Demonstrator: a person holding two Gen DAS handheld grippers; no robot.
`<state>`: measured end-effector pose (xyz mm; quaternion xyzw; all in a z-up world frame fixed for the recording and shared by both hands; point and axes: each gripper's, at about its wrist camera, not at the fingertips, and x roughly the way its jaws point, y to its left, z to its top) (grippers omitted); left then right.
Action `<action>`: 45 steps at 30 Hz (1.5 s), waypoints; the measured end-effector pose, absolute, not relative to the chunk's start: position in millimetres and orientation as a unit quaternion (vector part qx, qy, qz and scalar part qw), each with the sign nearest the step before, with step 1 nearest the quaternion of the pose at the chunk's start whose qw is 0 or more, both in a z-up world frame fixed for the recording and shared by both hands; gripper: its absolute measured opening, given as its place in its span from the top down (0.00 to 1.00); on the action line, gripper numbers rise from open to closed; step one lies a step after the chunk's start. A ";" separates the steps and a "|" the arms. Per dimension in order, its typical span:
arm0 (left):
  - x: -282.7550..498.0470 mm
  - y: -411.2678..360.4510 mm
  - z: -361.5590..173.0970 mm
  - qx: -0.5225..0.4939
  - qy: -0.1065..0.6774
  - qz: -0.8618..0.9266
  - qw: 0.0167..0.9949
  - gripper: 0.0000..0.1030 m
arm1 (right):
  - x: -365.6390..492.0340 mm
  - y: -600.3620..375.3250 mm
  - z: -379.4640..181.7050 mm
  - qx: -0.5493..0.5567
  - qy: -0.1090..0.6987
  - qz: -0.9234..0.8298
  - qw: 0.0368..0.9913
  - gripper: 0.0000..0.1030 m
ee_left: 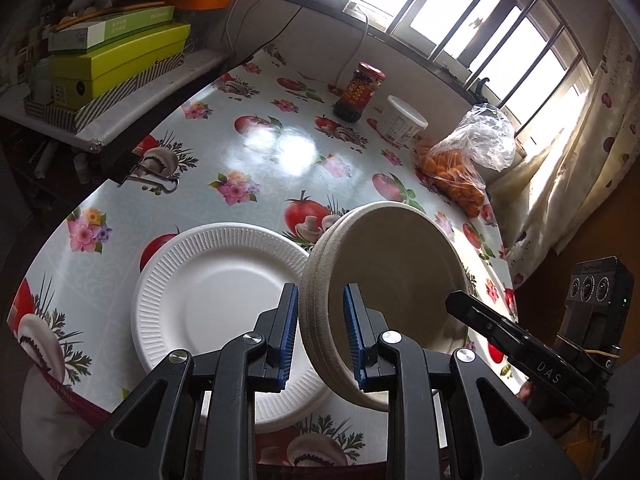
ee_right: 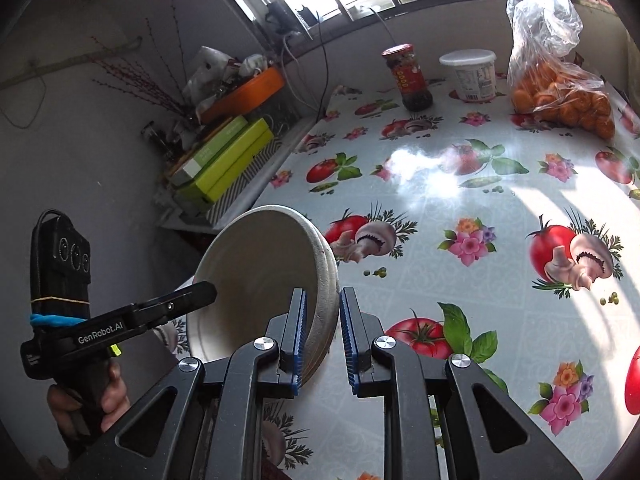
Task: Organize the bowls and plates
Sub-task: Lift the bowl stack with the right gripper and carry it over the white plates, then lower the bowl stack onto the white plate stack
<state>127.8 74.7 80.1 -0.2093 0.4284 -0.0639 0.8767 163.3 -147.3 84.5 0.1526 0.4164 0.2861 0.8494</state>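
Up close in the left wrist view, the left gripper (ee_left: 320, 332) has its two blue pads squeezed on the rim of a stack of tan bowls (ee_left: 384, 280). The bowls are nested and tipped on their side, lifted over the table (ee_left: 240, 152). At about 9 o'clock from the bowls, a white plate (ee_left: 212, 304) with a ribbed edge lies flat on the flowery cloth, and the bowls cover part of its right side. The right gripper (ee_left: 460, 300) pokes in at 3 o'clock and reaches the far side of the bowls. Way back at 12 o'clock stand a jar (ee_left: 360, 92) and a white tub (ee_left: 402, 124), with a bag of oranges (ee_left: 456, 176) next to them.

Now the right wrist view. The right gripper (ee_right: 323, 332) is pinching the other rim of the same bowls (ee_right: 264, 272), so it is closed on them. The left gripper (ee_right: 200, 292) comes in at 9 o'clock, held by a hand (ee_right: 100, 400). The jar (ee_right: 408, 76), tub (ee_right: 472, 74) and oranges (ee_right: 560, 96) sit far off, around 1 o'clock.
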 end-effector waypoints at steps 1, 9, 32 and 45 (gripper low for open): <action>127.2 78.5 80.0 -0.211 0.428 -0.060 0.877 0.77 | 164.6 -143.2 84.3 0.151 0.418 0.289 0.848 0.83; 123.6 107.4 74.7 -0.223 0.427 -0.034 0.876 0.77 | 175.3 -110.9 78.7 0.142 0.432 0.308 0.835 0.84; 122.0 147.2 50.8 -0.243 0.447 0.000 0.861 0.77 | 188.8 -63.7 57.1 0.131 0.467 0.322 0.813 0.83; 124.6 146.7 43.2 -0.244 0.456 0.000 0.856 0.77 | 190.4 -63.1 52.2 0.129 0.473 0.316 0.813 0.83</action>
